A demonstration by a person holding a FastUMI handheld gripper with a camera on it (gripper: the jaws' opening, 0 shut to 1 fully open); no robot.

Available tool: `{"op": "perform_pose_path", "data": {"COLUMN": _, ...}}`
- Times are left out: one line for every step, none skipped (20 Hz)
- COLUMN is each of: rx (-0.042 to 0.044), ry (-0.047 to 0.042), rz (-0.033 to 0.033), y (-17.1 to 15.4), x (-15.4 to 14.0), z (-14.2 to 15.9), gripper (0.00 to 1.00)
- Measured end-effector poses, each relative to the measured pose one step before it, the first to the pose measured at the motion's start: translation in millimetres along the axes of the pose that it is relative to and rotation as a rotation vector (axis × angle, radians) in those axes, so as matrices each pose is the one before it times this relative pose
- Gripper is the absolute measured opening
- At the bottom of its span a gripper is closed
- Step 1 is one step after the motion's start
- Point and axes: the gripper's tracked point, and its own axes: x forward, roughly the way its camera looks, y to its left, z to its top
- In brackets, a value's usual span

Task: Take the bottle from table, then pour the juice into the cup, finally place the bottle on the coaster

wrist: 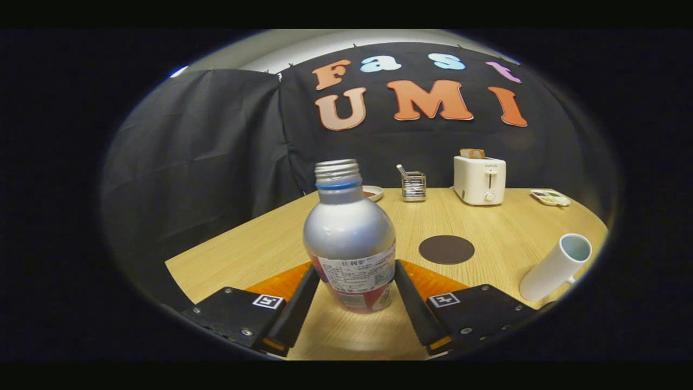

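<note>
A silver bottle (349,233) with a blue neck ring, a printed label and an uncapped threaded mouth stands upright between my fingers. My gripper (355,271) is shut on it, both fingers pressing the label from left and right. I cannot tell whether its base rests on the wooden table (260,254) or hangs just above it. A dark round coaster (446,249) lies flat just beyond the right finger. To the right of the coaster, beside the right finger, is a white cup (557,265) with its mouth showing.
At the back of the table stand a white toaster (479,180) with bread in it, a small metal holder (413,186), a small dish (373,192) behind the bottle, and a flat white tray (550,197) at the far right. The table's left edge runs near the left finger.
</note>
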Motion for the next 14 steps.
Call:
{"op": "perform_pose_path", "data": {"rx": -0.00303, "ry": 0.00618, "rz": -0.00317, "y": 0.28, "x": -0.34, "z": 0.05, "gripper": 0.81}}
{"op": "perform_pose_path", "data": {"rx": 0.00440, "ry": 0.00193, "rz": -0.00456, "y": -1.20, "x": -0.56, "z": -1.03, "gripper": 0.80}}
{"op": "perform_pose_path", "data": {"rx": 0.00544, "ry": 0.00297, "rz": -0.00234, "y": -1.00, "x": -0.64, "z": 0.46, "gripper": 0.79}}
{"op": "perform_pose_path", "data": {"rx": 0.00835, "ry": 0.00604, "rz": -0.00862, "y": -1.80, "x": -0.97, "z": -0.68, "gripper": 0.79}}
{"op": "perform_pose_path", "data": {"rx": 0.00925, "ry": 0.00331, "rz": -0.00308, "y": -1.73, "x": -0.96, "z": 0.80, "gripper": 0.79}}
{"op": "perform_pose_path", "data": {"rx": 0.01074, "ry": 0.00186, "rz": -0.00051, "y": -0.82, "x": -2.62, "z": 1.27, "gripper": 0.79}}
{"op": "perform_pose_path", "data": {"rx": 0.00983, "ry": -0.00831, "rz": -0.00218, "y": -3.53, "x": -3.57, "z": 3.69, "gripper": 0.79}}
{"op": "perform_pose_path", "data": {"rx": 0.00790, "ry": -0.01323, "rz": -0.00612, "y": -3.95, "x": -3.27, "z": 5.60, "gripper": 0.79}}
{"op": "perform_pose_path", "data": {"rx": 0.01140, "ry": -0.01456, "rz": -0.00249, "y": -4.21, "x": -2.67, "z": 3.99, "gripper": 0.79}}
{"op": "perform_pose_path", "data": {"rx": 0.01780, "ry": -0.00961, "rz": -0.00676, "y": -4.61, "x": -3.29, "z": 4.45, "gripper": 0.77}}
{"op": "perform_pose_path", "data": {"rx": 0.01743, "ry": -0.00731, "rz": -0.00318, "y": -4.70, "x": -2.65, "z": 3.07, "gripper": 0.77}}
{"op": "perform_pose_path", "data": {"rx": 0.01791, "ry": -0.00668, "rz": -0.00477, "y": -3.61, "x": -1.54, "z": 2.47, "gripper": 0.77}}
{"op": "perform_pose_path", "data": {"rx": 0.01785, "ry": -0.01276, "rz": -0.00465, "y": -3.96, "x": -4.88, "z": 3.89, "gripper": 0.77}}
{"op": "perform_pose_path", "data": {"rx": 0.02115, "ry": -0.01355, "rz": -0.00093, "y": -2.46, "x": -3.46, "z": 2.62, "gripper": 0.77}}
